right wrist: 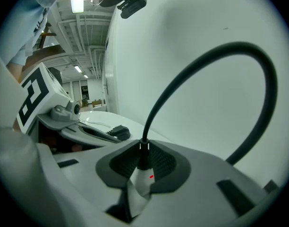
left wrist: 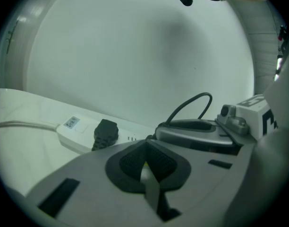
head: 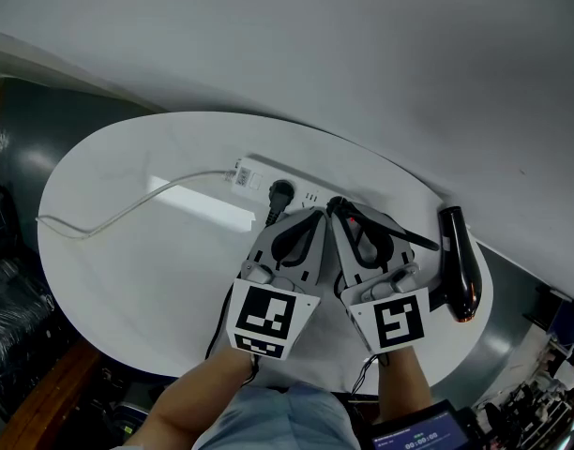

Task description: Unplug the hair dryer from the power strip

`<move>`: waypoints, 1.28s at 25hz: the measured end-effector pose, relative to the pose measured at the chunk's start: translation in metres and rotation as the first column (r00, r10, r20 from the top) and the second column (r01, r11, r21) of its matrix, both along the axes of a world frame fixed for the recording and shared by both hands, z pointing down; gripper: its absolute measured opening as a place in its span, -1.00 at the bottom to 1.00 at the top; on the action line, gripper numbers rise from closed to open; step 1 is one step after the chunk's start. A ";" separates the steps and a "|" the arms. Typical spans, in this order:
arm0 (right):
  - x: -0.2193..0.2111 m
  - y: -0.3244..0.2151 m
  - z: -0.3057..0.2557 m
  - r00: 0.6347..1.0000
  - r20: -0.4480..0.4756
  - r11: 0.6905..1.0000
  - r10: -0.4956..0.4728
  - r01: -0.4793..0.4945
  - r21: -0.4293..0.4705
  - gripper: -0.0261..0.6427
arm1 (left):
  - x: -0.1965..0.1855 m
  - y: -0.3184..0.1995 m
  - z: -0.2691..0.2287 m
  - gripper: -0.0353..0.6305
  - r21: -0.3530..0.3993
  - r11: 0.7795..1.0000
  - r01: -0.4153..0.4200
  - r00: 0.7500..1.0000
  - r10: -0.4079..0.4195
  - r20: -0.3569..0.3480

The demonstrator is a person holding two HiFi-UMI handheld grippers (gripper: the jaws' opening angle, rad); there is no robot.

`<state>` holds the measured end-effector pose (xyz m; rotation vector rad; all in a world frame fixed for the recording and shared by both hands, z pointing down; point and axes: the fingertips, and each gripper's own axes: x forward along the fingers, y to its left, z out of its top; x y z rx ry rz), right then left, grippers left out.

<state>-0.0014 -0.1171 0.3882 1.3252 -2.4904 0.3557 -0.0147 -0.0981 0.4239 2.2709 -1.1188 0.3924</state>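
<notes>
Right gripper (right wrist: 144, 162) pinches the hair dryer's plug (right wrist: 143, 150), its cord (right wrist: 239, 45) rising upright, then arching right.

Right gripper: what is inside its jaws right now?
The right gripper pinches a black cord between its pads; the cord arches up and away. What it ends in below the pads is covered, so no plug can be confirmed there.

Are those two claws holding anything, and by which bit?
The right gripper pinches the black cord at its thick end collar; the left gripper holds nothing.
</notes>
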 end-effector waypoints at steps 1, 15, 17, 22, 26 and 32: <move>0.000 0.000 0.000 1.000 -0.004 1.000 0.000 0.000 0.001 -0.76 | 0.000 0.000 0.000 -0.90 0.003 1.000 -0.004 1.000 0.004 0.012; 0.003 0.005 0.004 1.000 -0.007 1.000 -0.003 0.003 -0.026 -0.76 | 0.002 0.001 0.001 -0.90 0.008 1.000 -0.028 0.999 0.028 0.036; 0.001 0.003 -0.001 1.000 0.009 1.000 0.017 -0.017 -0.003 -0.76 | 0.002 0.001 0.001 -0.90 0.009 0.999 -0.033 0.998 0.033 0.045; 0.001 0.004 -0.003 1.000 0.006 1.000 0.025 -0.025 0.000 -0.77 | 0.002 0.002 0.001 -0.90 0.007 0.999 -0.037 0.998 0.036 0.047; 0.001 0.004 -0.003 1.000 0.001 1.000 0.024 -0.024 -0.002 -0.77 | 0.002 0.002 0.001 -0.90 0.008 0.999 -0.040 0.998 0.040 0.049; 0.004 0.004 0.007 1.000 -0.013 1.000 0.009 -0.010 -0.025 -0.76 | 0.004 0.000 0.002 -0.90 0.024 0.999 -0.045 0.997 0.043 0.071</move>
